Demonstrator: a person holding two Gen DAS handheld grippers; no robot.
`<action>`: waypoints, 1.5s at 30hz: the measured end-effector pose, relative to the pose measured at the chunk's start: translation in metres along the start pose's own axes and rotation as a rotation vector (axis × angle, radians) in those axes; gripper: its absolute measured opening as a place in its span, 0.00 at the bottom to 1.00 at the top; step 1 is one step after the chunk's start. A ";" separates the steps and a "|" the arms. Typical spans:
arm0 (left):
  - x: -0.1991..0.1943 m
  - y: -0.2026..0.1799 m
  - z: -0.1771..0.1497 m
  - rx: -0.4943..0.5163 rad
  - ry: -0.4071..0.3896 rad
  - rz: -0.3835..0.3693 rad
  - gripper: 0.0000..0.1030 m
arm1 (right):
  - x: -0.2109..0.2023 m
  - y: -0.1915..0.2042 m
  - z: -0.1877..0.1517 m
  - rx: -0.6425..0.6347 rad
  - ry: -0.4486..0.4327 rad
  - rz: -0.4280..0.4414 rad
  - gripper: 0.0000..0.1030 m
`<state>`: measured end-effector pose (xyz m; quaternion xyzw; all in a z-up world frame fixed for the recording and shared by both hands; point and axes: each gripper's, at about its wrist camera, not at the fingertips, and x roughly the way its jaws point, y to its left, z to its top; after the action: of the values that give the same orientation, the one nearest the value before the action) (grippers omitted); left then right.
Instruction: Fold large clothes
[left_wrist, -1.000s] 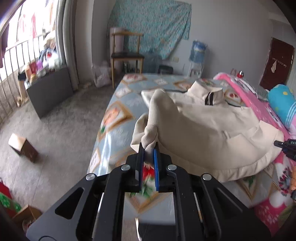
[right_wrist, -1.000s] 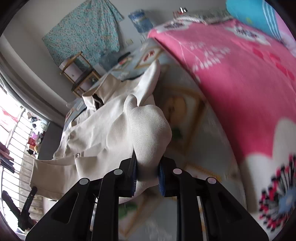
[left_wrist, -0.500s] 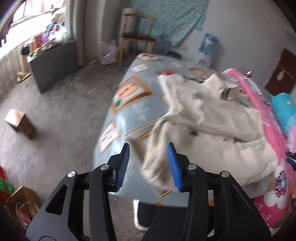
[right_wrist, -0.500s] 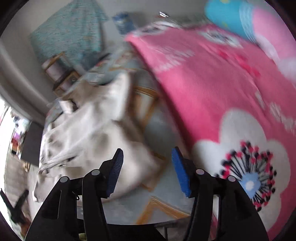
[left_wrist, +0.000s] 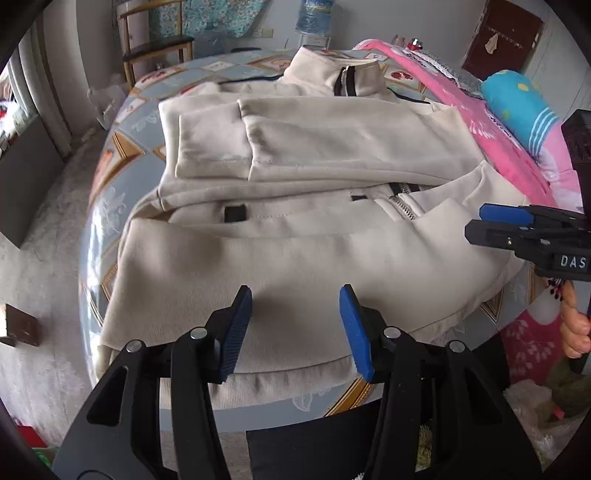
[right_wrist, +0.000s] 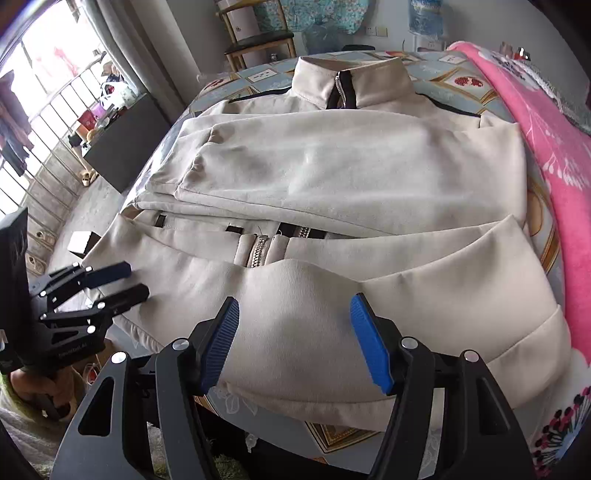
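Observation:
A cream zip-up jacket (left_wrist: 314, 251) lies flat on the bed, collar (left_wrist: 321, 70) at the far end. Both sleeves (left_wrist: 332, 147) are folded across its chest. My left gripper (left_wrist: 295, 291) hovers over the left part of the near hem. Its jaws are opening, and the cloth lies below them, not pinched. My right gripper (right_wrist: 294, 301) hangs over the right part of the hem (right_wrist: 369, 398), its jaws also opening and gripping nothing. Each gripper shows in the other's view: the right gripper (left_wrist: 476, 221) at the jacket's right edge, the left gripper (right_wrist: 136, 280) at its left edge.
A pink flowered blanket (right_wrist: 554, 147) and a blue pillow (left_wrist: 517, 103) lie along the bed's right side. The patterned sheet (left_wrist: 110, 206) ends at the bed's left edge above grey floor with a small box (left_wrist: 18, 325). A chair (left_wrist: 159, 48) stands beyond the bed.
Both grippers let go of the sleeve cuffs, which now lie across the chest. Both opened, drew back to the near hem and tipped downward.

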<state>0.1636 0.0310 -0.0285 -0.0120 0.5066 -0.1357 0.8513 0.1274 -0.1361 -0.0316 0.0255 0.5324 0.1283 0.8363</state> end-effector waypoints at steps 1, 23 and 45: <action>0.002 0.003 -0.002 -0.008 0.004 0.000 0.43 | 0.004 0.000 0.001 0.006 0.005 0.001 0.55; -0.028 0.024 0.033 0.037 -0.181 0.086 0.00 | -0.013 0.001 0.021 0.124 -0.172 0.010 0.04; 0.005 0.093 0.019 -0.158 0.010 0.099 0.29 | -0.049 -0.141 -0.010 0.290 -0.145 -0.182 0.46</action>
<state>0.2026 0.1167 -0.0384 -0.0532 0.5199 -0.0532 0.8509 0.1258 -0.2854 -0.0179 0.1066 0.4837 -0.0284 0.8683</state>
